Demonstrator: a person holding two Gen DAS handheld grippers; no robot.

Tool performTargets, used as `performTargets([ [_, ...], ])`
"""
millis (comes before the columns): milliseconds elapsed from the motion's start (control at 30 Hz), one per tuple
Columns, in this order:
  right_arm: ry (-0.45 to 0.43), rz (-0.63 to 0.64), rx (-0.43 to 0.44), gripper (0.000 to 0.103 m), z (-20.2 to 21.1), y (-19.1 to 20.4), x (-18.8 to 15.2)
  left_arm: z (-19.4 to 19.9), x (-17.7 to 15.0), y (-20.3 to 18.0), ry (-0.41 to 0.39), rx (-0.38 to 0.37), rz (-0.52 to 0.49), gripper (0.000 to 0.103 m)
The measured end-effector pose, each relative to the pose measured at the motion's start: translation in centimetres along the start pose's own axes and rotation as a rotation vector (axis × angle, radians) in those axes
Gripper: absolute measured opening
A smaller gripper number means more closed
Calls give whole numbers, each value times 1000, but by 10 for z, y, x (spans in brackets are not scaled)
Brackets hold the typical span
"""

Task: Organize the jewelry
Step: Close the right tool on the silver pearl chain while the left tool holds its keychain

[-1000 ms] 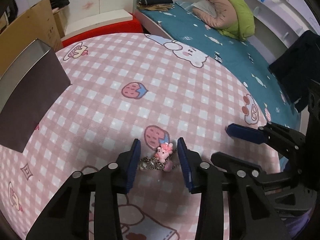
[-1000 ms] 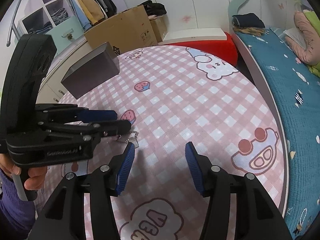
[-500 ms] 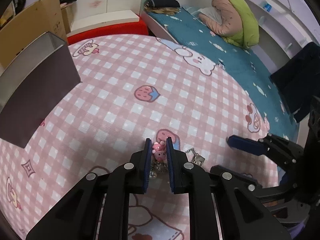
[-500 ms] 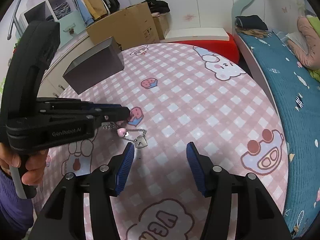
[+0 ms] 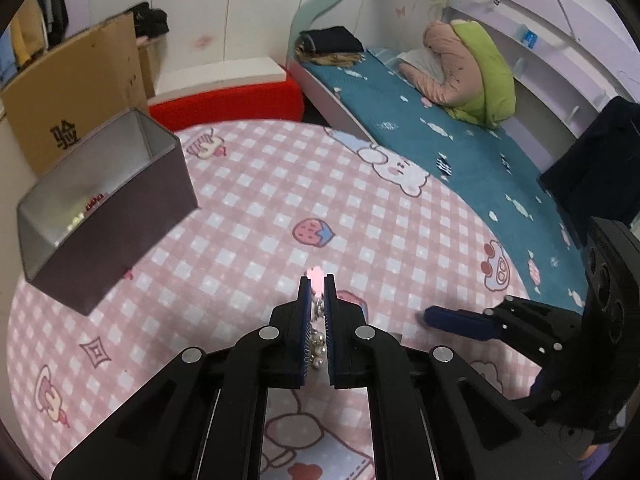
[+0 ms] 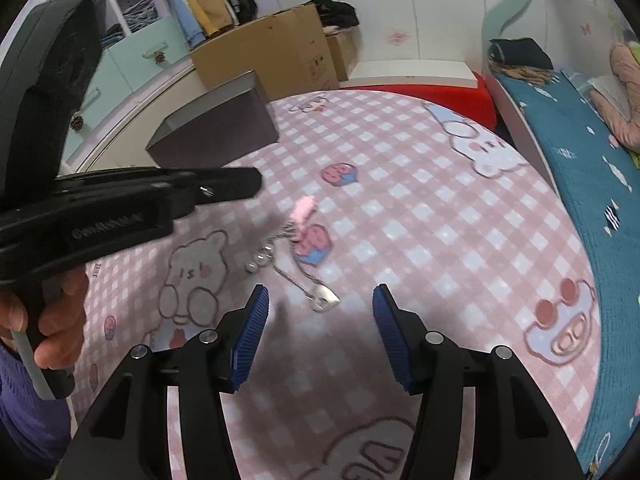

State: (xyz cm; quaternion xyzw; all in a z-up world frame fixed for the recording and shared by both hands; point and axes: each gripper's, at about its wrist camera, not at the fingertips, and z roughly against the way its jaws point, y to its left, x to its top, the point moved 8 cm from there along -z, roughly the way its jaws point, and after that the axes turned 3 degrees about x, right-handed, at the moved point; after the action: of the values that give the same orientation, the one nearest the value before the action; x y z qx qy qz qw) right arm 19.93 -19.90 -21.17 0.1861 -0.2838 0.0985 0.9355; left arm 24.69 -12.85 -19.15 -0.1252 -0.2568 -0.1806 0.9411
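Left gripper (image 5: pixel 318 286) clamps pink charm (image 5: pixel 317 280) of necklace (image 6: pixel 298 258) (silver chain, beads, heart pendant dangling); right gripper (image 6: pixel 320 322) open.

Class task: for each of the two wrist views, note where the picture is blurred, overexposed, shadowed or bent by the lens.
Left wrist view: the pink charm in the left tongs is blown out; the bed edge bows. Right wrist view: the left tongs and dangling bracelet smear with motion; a dark shadow lies between the sharp right tongs.
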Motion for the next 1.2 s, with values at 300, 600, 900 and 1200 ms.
performTargets([
  [300,14,83,-16,54,-18,22,9,-13,-5,21,42,-25,115,10],
  [600,3,148,-45,50,-36,48,13,4,-6,48,5,35,137,10],
  [900,6,186,-91,15,-38,48,13,5,-11,52,16,18,139,10],
  [1200,-92,86,-49,14,17,27,16,-4,-15,33,57,-38,130,10],
])
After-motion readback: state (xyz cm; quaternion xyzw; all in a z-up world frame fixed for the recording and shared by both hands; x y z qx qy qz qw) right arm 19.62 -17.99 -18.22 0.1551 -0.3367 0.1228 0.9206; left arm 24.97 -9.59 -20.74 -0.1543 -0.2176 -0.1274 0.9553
